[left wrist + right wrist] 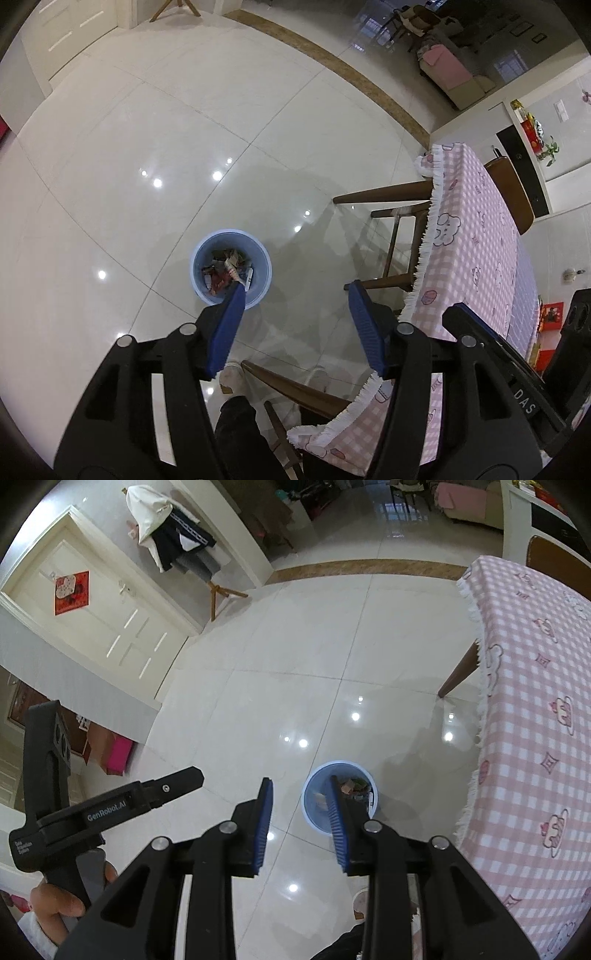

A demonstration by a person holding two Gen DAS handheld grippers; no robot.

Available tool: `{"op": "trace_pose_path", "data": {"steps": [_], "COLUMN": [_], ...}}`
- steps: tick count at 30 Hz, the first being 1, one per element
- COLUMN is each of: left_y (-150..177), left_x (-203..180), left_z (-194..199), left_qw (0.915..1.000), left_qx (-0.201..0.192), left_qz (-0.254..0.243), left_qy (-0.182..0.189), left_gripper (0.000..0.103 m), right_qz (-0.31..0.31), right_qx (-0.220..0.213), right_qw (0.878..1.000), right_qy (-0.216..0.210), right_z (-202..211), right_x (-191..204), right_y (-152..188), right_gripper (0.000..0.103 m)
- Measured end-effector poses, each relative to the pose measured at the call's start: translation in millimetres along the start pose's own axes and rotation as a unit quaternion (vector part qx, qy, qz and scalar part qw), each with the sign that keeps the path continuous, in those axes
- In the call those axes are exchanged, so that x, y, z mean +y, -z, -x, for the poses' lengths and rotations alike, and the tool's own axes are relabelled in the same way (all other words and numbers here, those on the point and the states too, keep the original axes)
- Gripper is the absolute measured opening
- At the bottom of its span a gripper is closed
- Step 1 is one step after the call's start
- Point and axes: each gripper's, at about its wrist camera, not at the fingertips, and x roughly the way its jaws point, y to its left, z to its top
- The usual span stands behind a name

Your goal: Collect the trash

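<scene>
Blue bin (231, 268) on tiled floor (147, 147) near counter (476, 236) corner, holding wrappers and scraps (225, 271), left gripper (297, 326) fingers parted and empty, right gripper (301, 825) fingers apart, empty.

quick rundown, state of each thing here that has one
left gripper: open, nothing between its fingers
right gripper: partly open, empty
blue bin: upright on the floor, trash inside
door: shut
tablecloth: draped over the table, fringe hanging
</scene>
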Motion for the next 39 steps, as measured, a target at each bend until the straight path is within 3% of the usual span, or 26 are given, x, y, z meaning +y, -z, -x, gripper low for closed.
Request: {"op": "trace_pose_path", "data": {"steps": [17,23,29,35,39], "left_y": [51.1,66.8,91.4,147.4,183.6], "left_x": [-77.4,-88.5,-81.5,-62.5,-42.9], "left_z": [70.3,103.6,150.2,204.8,245.9], "left_qw": [0.9935,0.988,0.9773,0.955,0.9444], "left_qx": [-0.094,-0.133,-0.178,-0.201,-0.22], "left_qz": [-0.015,-0.036,-0.103,-0.214,-0.241], "left_qy": [-0.063,-0.069,-0.052,-0.044,-0.039], "left_gripper": [0.074,0.076,0.078,0.08,0.085], "right_qz": [0.088,0.105,0.093,0.037,0.013], "right_qx": [-0.028,-0.061,-0.127,-0.21,-0.239], "right_qw": [0.996,0.993,0.986,0.974,0.967], "right_qy": [-0.018,0.003,0.045,0.08,0.088], "right_z": [74.5,109.8,151.9,197.6,228.2], "right_x": [-16.3,-7.9,19.8,60.6,89.5], "right_y": [10.3,27.3,73.9,153.0,202.1], "right_gripper": [0.038,0.038,0.041,0.049,0.057]}}
